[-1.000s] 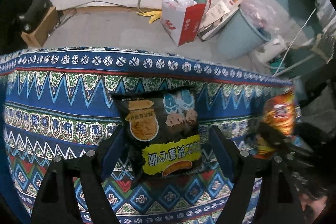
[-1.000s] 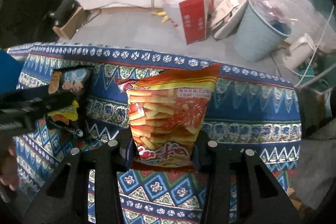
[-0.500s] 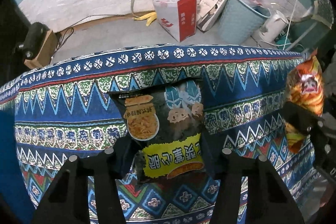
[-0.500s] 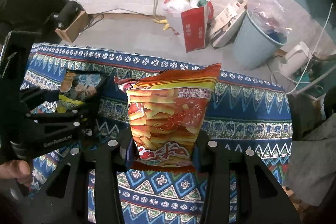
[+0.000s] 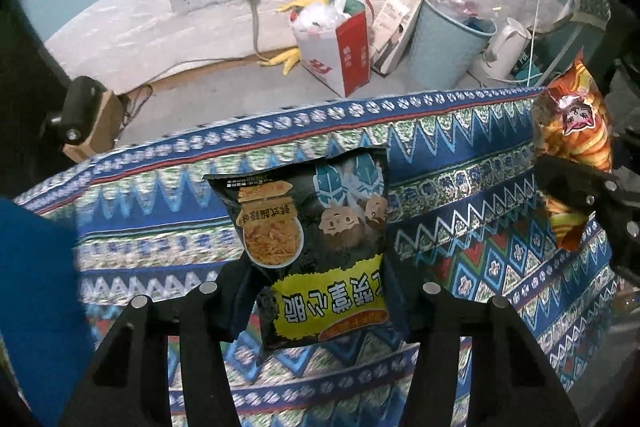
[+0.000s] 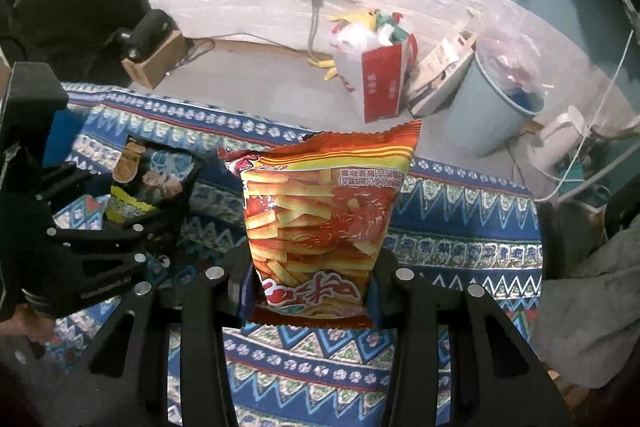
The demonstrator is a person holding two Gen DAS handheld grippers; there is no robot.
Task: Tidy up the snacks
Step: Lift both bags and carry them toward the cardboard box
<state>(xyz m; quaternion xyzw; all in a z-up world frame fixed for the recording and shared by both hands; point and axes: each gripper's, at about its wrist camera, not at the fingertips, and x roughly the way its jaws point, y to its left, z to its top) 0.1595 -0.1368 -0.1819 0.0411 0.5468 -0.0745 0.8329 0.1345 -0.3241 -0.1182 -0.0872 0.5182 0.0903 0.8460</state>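
Observation:
My left gripper is shut on a black snack bag with a yellow label, held upright above the patterned blue cloth. My right gripper is shut on an orange fries bag, also held above the cloth. The orange bag also shows at the right edge of the left wrist view, and the black bag at the left of the right wrist view, inside the left gripper.
Beyond the cloth's far edge lies a grey floor with a red and white paper bag, a blue bin, a white kettle and a wooden block. A blue object fills the left side.
Both grippers have risen with their bags, so more floor and wall show. The left gripper has swung so the orange bag sits higher at its right edge.

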